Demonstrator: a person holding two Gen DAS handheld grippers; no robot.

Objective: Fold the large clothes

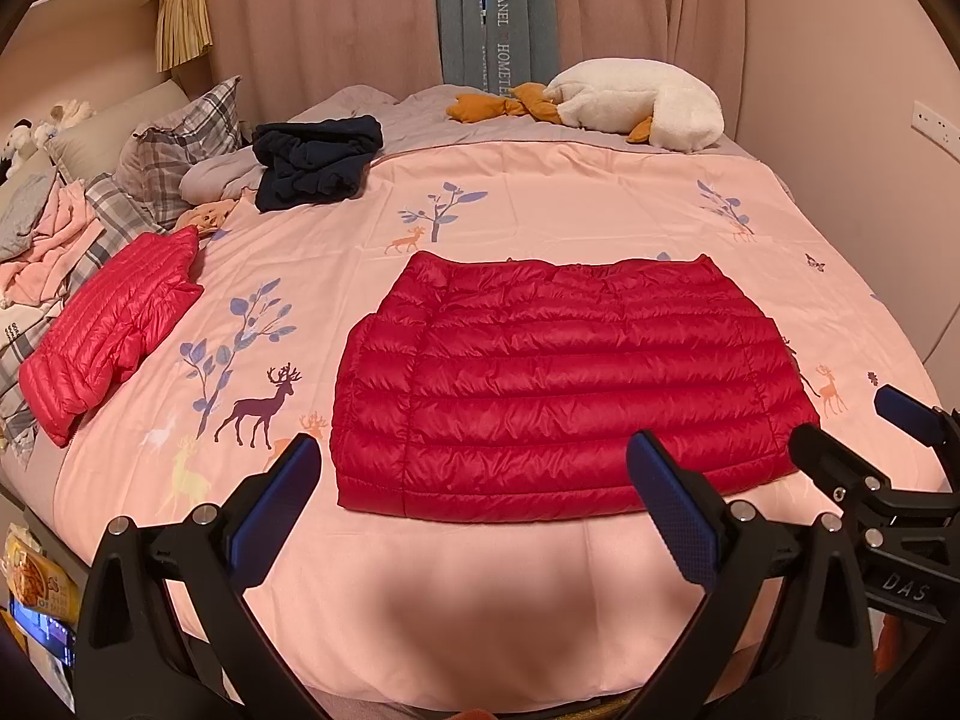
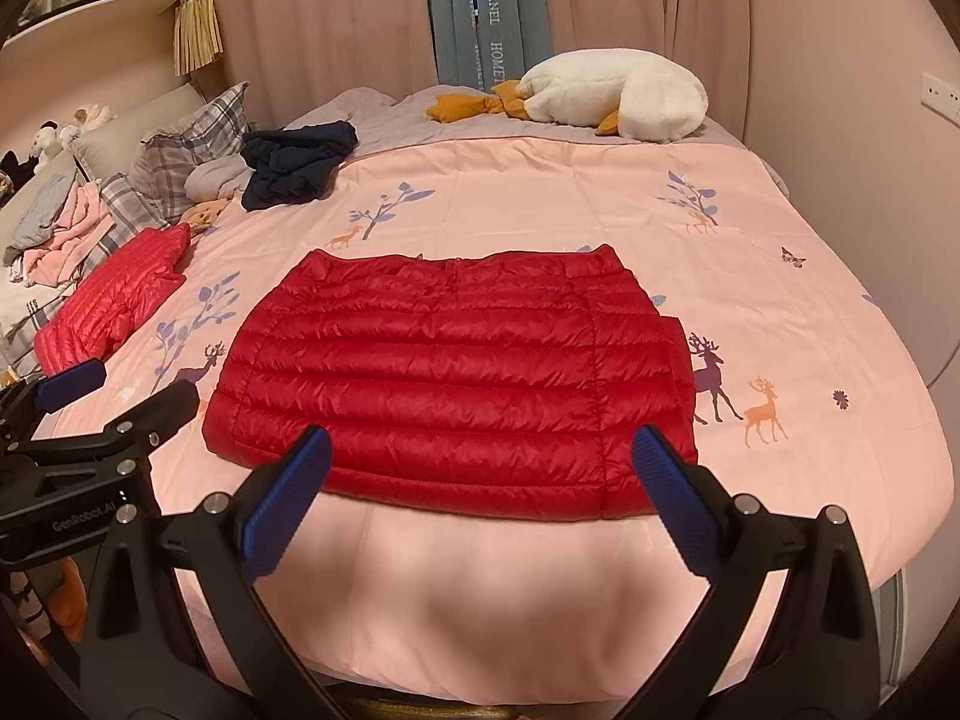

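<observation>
Lying flat, glossy quilted red puffer jacket (image 1: 570, 390), smooth pink duvet (image 1: 540, 192), both grippers' jaws apart.

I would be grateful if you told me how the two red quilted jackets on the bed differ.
The dark red jacket lies flat and squared in the middle of the pink bedspread; the lighter pinkish-red jacket lies off to the left edge by the plaid pillows. The dark one looks larger in both views; the lighter one looks narrower and lies at an angle. Both are puffy, horizontally quilted, and untouched by either gripper.
</observation>
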